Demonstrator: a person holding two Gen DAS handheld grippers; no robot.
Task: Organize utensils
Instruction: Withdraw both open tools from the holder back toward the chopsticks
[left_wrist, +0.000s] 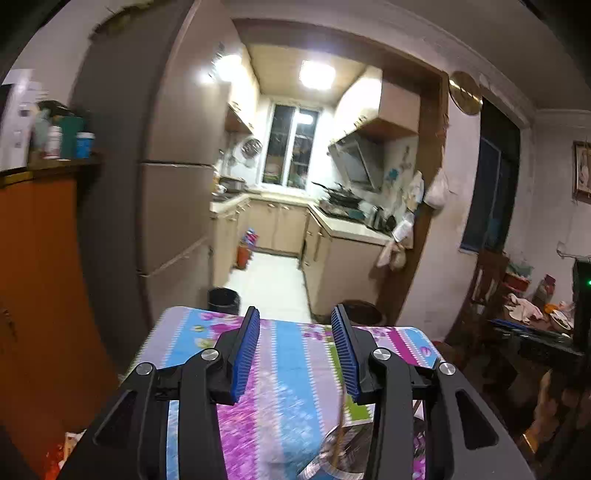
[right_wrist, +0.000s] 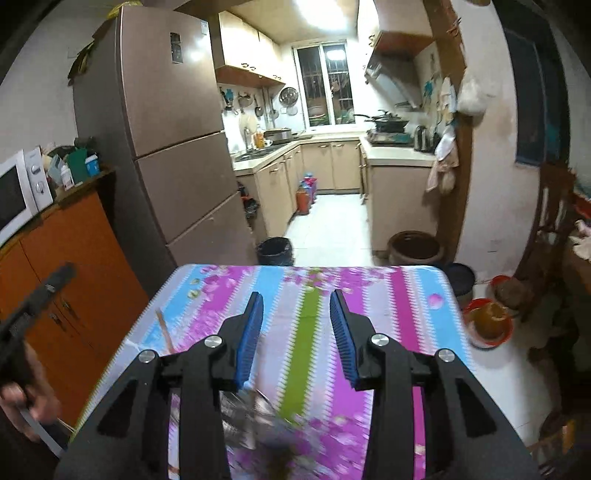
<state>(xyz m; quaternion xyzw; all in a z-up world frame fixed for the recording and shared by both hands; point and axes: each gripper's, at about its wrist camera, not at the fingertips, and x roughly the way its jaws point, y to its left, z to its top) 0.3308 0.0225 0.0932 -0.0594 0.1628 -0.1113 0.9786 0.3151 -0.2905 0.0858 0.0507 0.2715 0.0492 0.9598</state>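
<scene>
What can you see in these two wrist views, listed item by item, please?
table: one, striped floral cloth in pink, blue and green, under both grippers
utensils: a blurred metallic cluster, count unclear, near table edge
wooden stick: one, light brown, left side of table
fridge: one, brown, left of kitchen doorway
microwave: one, white, on the orange cabinet
bin: one, black, on floor beyond table
clay pot: one, dark brown, by doorway
left gripper: blue pads, jaws open, nothing between
right gripper: blue pads, jaws open, nothing between
hand: one, at the right wrist view's left edge
</scene>
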